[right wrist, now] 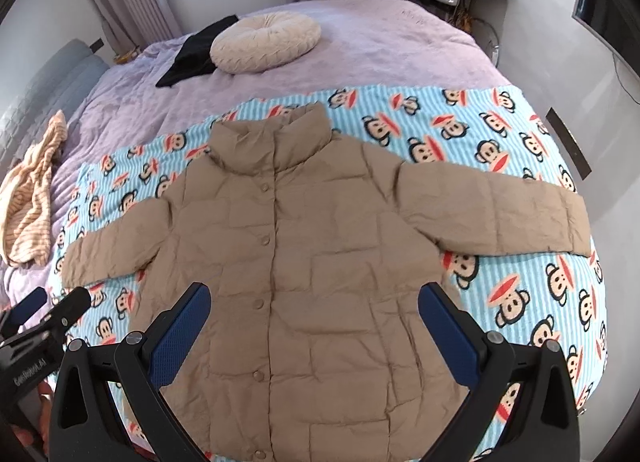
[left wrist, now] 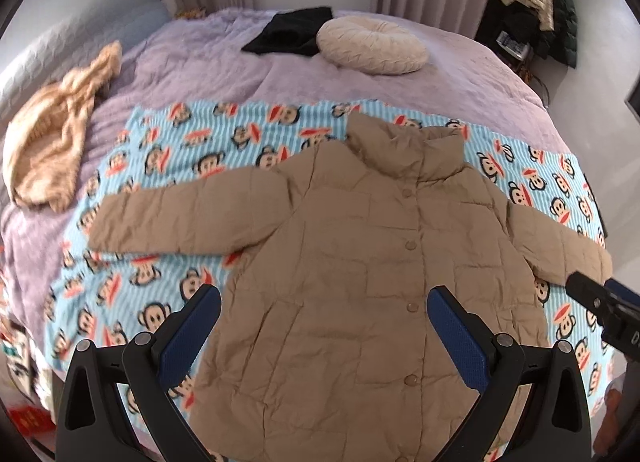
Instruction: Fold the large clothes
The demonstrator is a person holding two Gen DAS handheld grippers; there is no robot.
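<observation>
Your left tongs (left wrist: 324, 302) and right tongs (right wrist: 314, 300) hang released above the tan jacket (left wrist: 360, 270). It lies flat on the monkey blanket (left wrist: 168, 262), collar toward 12 o'clock.

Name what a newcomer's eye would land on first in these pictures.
The tan puffer jacket lies buttoned and flat with both sleeves spread, on a bright blue monkey-print blanket across the near bed. Both grippers, left and right, hover open above its lower half.
</observation>
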